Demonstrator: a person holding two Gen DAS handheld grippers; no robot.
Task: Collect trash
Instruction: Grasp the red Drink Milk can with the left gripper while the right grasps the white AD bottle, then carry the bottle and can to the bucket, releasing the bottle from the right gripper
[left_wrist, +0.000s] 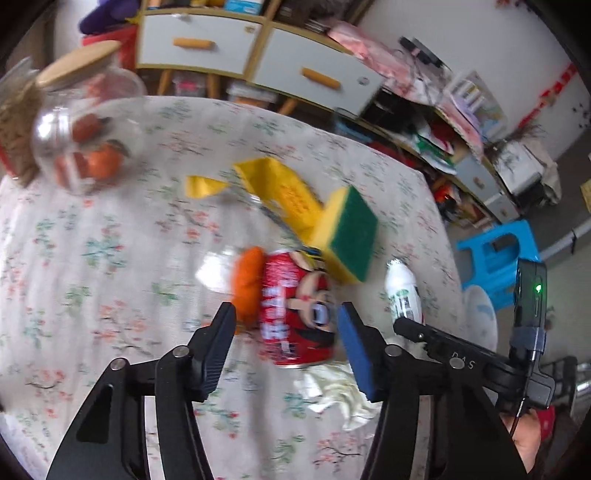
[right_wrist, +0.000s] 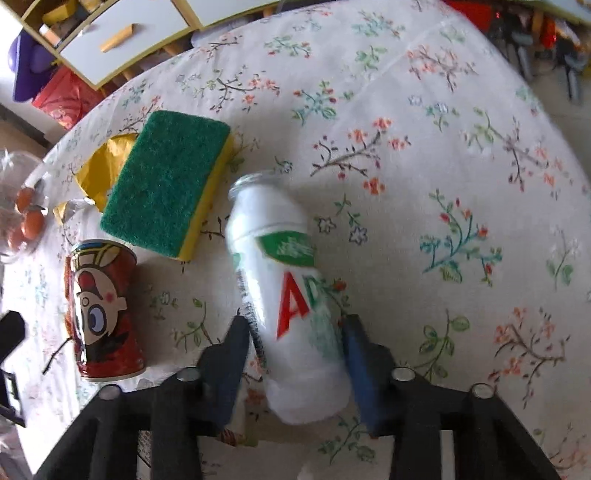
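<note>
With each half-open gripper flanking its litter, left gripper (left_wrist: 286, 325) round the red cartoon-printed can (left_wrist: 295, 310) and right gripper (right_wrist: 295, 350) round the white plastic bottle (right_wrist: 288, 295), neither pressing visibly, both look due to clamp firmly before lifting.

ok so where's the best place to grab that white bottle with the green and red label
Take the white bottle across its straight labelled body, below the tapered shoulder, where the sides run parallel and give the pads flat contact. Come from above, one finger on each side: it stands apart from the green sponge and the red can, so both flanks are free. The right tool already straddles it there.
</note>
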